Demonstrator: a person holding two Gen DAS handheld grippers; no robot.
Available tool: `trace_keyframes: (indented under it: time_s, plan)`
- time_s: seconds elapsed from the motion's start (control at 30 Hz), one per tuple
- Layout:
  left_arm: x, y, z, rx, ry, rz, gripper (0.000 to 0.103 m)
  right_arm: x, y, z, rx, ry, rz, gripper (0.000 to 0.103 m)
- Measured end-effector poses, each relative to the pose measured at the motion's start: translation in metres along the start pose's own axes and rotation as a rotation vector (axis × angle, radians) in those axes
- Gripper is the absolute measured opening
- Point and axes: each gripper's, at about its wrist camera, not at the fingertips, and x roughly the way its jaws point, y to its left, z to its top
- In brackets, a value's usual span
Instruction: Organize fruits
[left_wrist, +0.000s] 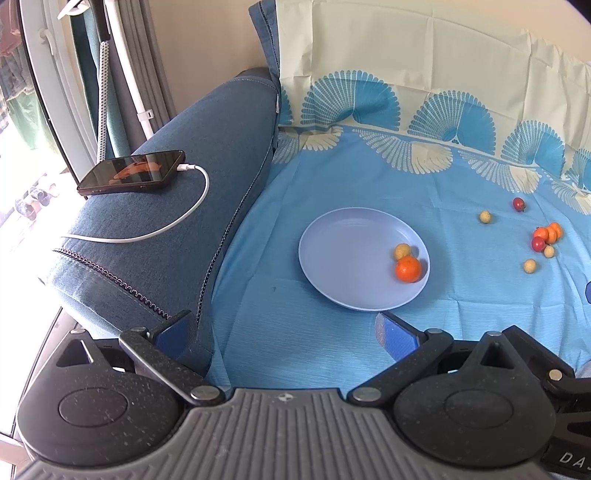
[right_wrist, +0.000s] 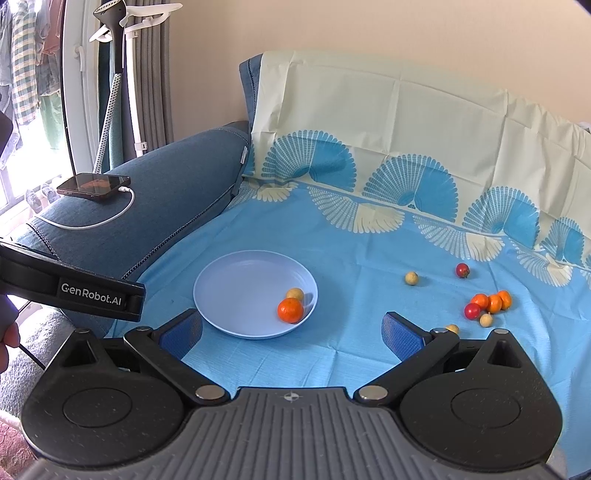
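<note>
A pale blue plate (left_wrist: 332, 258) (right_wrist: 229, 291) lies on the blue cloth. In it sit an orange tangerine (left_wrist: 407, 268) (right_wrist: 290, 309) and a small yellow fruit (left_wrist: 402, 251) (right_wrist: 294, 294), touching. To the right on the cloth lie loose fruits: a cluster of tangerines (left_wrist: 548, 232) (right_wrist: 493, 301), red fruits (left_wrist: 519, 204) (right_wrist: 462, 270), and yellow fruits (left_wrist: 485, 216) (right_wrist: 411, 277). My left gripper (left_wrist: 284, 332) is open and empty, near the plate's front edge. My right gripper (right_wrist: 291, 332) is open and empty, just in front of the plate.
A blue sofa arm (left_wrist: 192, 206) (right_wrist: 166, 206) at the left carries a phone (left_wrist: 131, 171) (right_wrist: 94, 185) on a white cable. The covered backrest (left_wrist: 406, 74) rises behind. The left gripper's body (right_wrist: 74, 288) shows at the right wrist view's left edge.
</note>
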Motion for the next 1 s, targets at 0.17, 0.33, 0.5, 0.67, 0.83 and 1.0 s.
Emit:
trace_keyframes:
  time_s: [0.17, 0.33, 0.5, 0.67, 0.83, 1.0]
  plan:
    - [0.002, -0.001, 0.0, 0.001, 0.006, 0.005, 0.103, 0.004, 0.001, -0.002, 0.006, 0.008, -0.001, 0.102]
    - [0.006, -0.004, 0.001, 0.005, 0.018, 0.012, 0.103, 0.008, -0.001, -0.004, 0.014, 0.017, 0.003, 0.102]
    - [0.009, -0.007, 0.003, 0.013, 0.028, 0.018, 0.103, 0.013, -0.004, -0.004, 0.033, 0.025, 0.0, 0.102]
    - [0.011, -0.014, 0.011, 0.021, 0.029, 0.022, 0.103, 0.016, -0.012, -0.005, 0.065, 0.026, -0.012, 0.102]
    - [0.012, -0.025, 0.022, 0.036, 0.023, 0.02, 0.103, 0.018, -0.024, -0.007, 0.098, 0.017, -0.027, 0.102]
    - [0.015, -0.039, 0.032, 0.051, 0.022, 0.014, 0.103, 0.02, -0.038, -0.01, 0.129, 0.011, -0.049, 0.102]
